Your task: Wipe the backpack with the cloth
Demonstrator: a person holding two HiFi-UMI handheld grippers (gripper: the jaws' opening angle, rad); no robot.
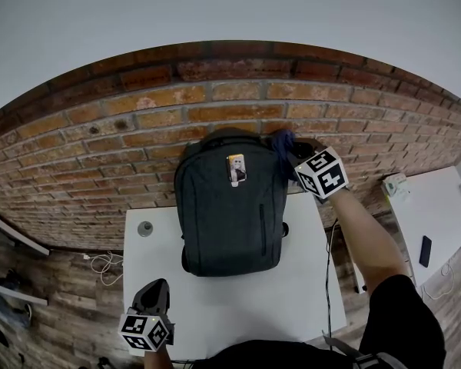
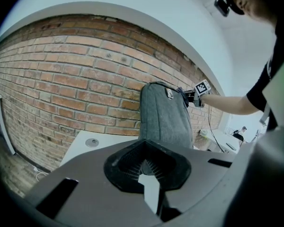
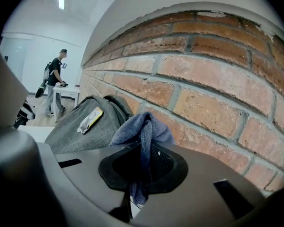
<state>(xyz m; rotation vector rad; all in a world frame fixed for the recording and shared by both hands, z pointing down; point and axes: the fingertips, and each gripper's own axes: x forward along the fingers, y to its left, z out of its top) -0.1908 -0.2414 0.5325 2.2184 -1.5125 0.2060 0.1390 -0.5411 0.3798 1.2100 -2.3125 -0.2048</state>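
Dark grey backpack [image 1: 230,214] stands upright on the white counter [image 1: 238,306], leaning back against the brick wall [image 1: 138,129]. It looks closed, so none of its inside shows. The right hand-held gripper [image 1: 292,151] is up at the bag's top right corner, jaws clamped on a bunched blue cloth [image 1: 283,141]. Can't tell if the cloth actually touches the bag. The left hand-held gripper [image 1: 155,289] hangs low at the counter's near left edge, jaws together, holding nothing.
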